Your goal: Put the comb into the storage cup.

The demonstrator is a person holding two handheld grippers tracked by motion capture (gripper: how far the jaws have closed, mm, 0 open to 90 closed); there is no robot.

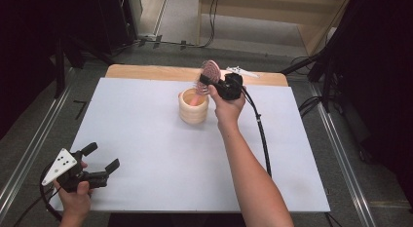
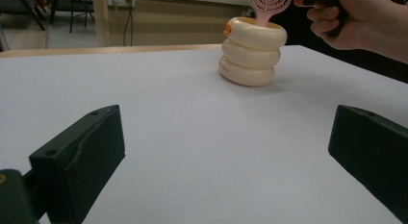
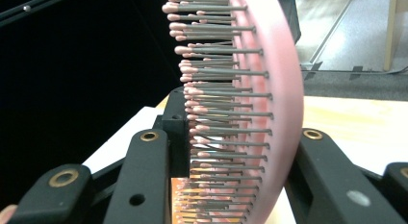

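Observation:
A pink hairbrush (image 1: 210, 68) stands tilted with its handle down inside a cream ribbed cup (image 1: 193, 107) at the table's far middle. My right gripper (image 1: 204, 81) is shut on the brush head just above the cup. In the right gripper view the bristled head (image 3: 260, 89) sits pressed between the two black jaws of my right gripper (image 3: 240, 132). My left gripper (image 1: 102, 157) rests open near the front left corner with nothing between its jaws. In the left gripper view, past the open left gripper (image 2: 226, 152), stand the cup (image 2: 250, 53) and the brush (image 2: 270, 3). An orange bit (image 2: 228, 28) shows at the cup's rim.
The white table sheet (image 1: 146, 139) has a bare wooden strip (image 1: 146, 71) along its far edge. A small white object (image 1: 241, 71) lies there behind the right hand. The right gripper's black cable (image 1: 263, 134) trails across the table's right side.

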